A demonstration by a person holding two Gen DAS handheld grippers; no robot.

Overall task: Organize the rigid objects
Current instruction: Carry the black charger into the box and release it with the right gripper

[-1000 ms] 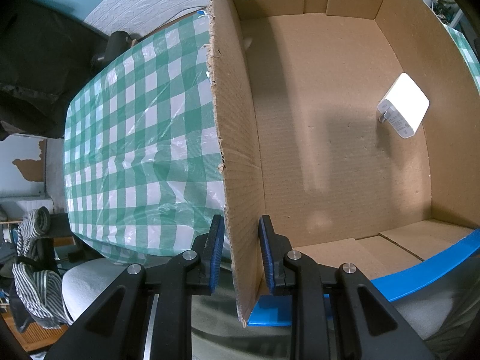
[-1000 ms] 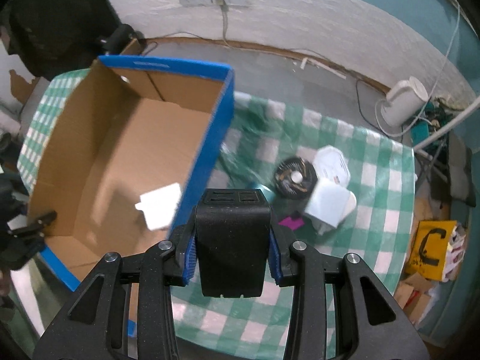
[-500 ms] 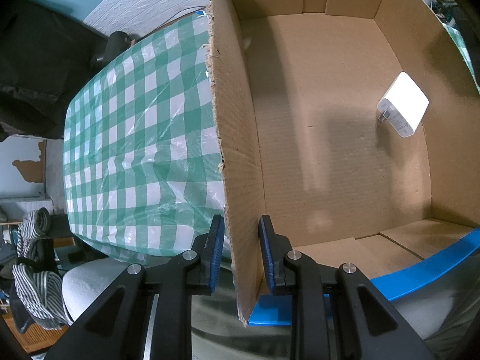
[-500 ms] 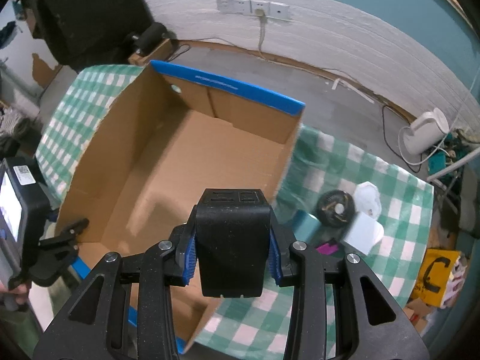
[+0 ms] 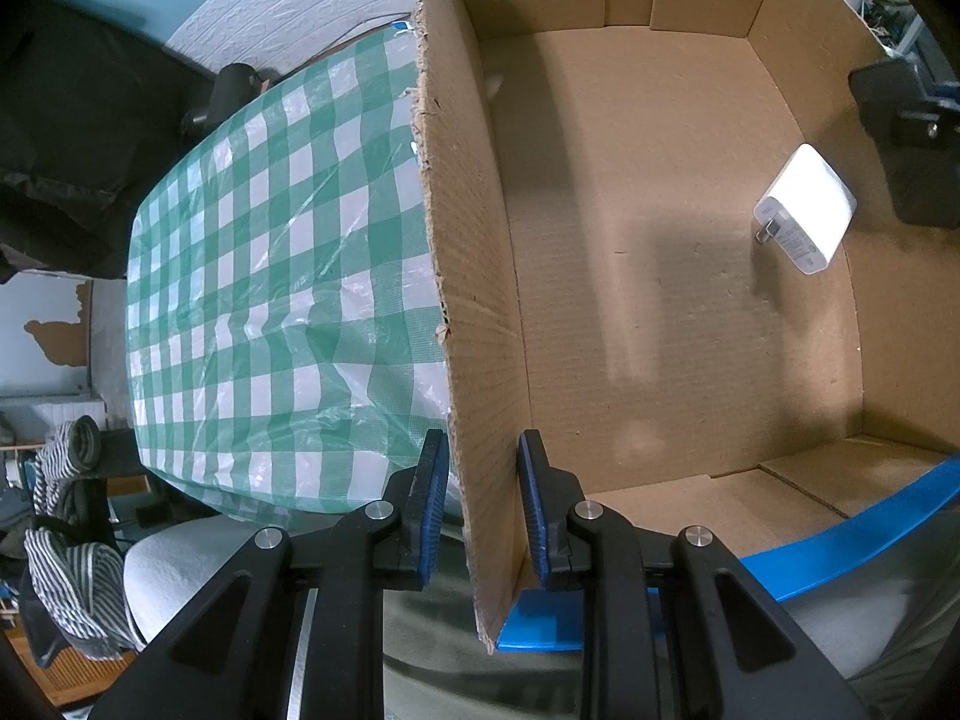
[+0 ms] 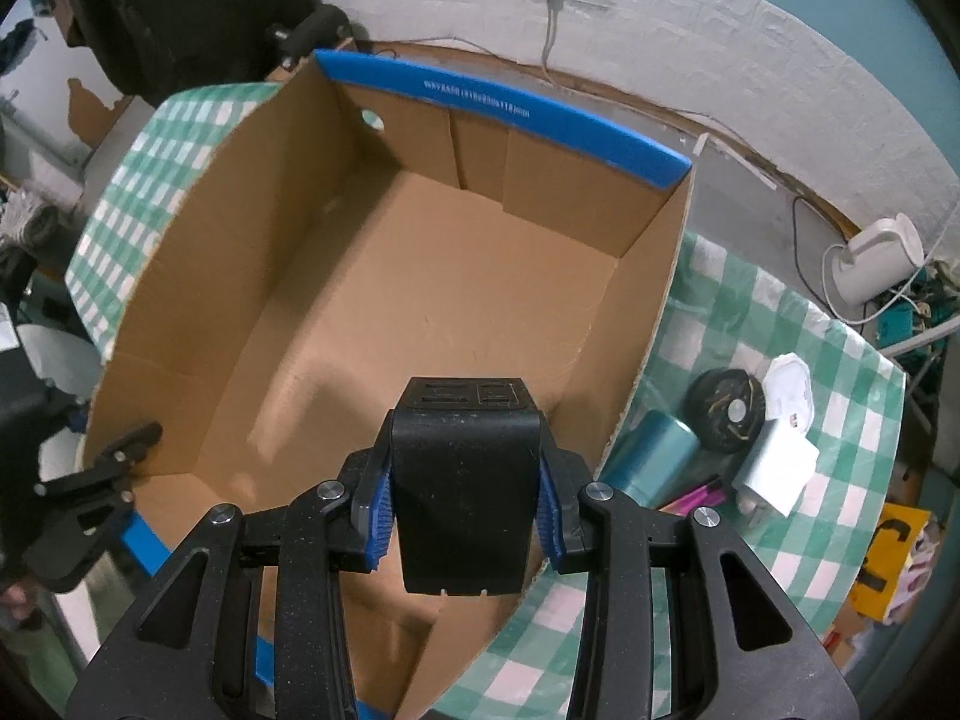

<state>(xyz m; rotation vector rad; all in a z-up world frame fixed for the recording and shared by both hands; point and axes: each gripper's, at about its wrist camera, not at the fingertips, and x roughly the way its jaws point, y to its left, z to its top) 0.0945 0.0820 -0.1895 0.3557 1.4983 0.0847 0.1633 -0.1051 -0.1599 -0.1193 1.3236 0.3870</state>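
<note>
An open cardboard box (image 6: 420,300) with blue edges stands on the green checked table. My right gripper (image 6: 465,504) is shut on a black charger block (image 6: 465,480) and holds it above the box's right side. In the left wrist view the block (image 5: 900,120) shows at the right edge, above a white charger (image 5: 807,219) lying on the box floor (image 5: 660,300). My left gripper (image 5: 483,510) straddles the box's left wall (image 5: 468,300), its jaws close around the cardboard; whether the pads touch it I cannot tell. It also shows in the right wrist view (image 6: 114,462).
To the right of the box lie a teal cylinder (image 6: 654,450), a black round fan (image 6: 726,411), a white charger (image 6: 777,465), a white round plug (image 6: 789,387) and a pink pen (image 6: 696,498). A kettle (image 6: 876,258) stands behind. The checked cloth (image 5: 270,300) spreads left of the box.
My right gripper has carried the black block leftward from above the table to above the box. The left gripper and the box wall have not moved.
</note>
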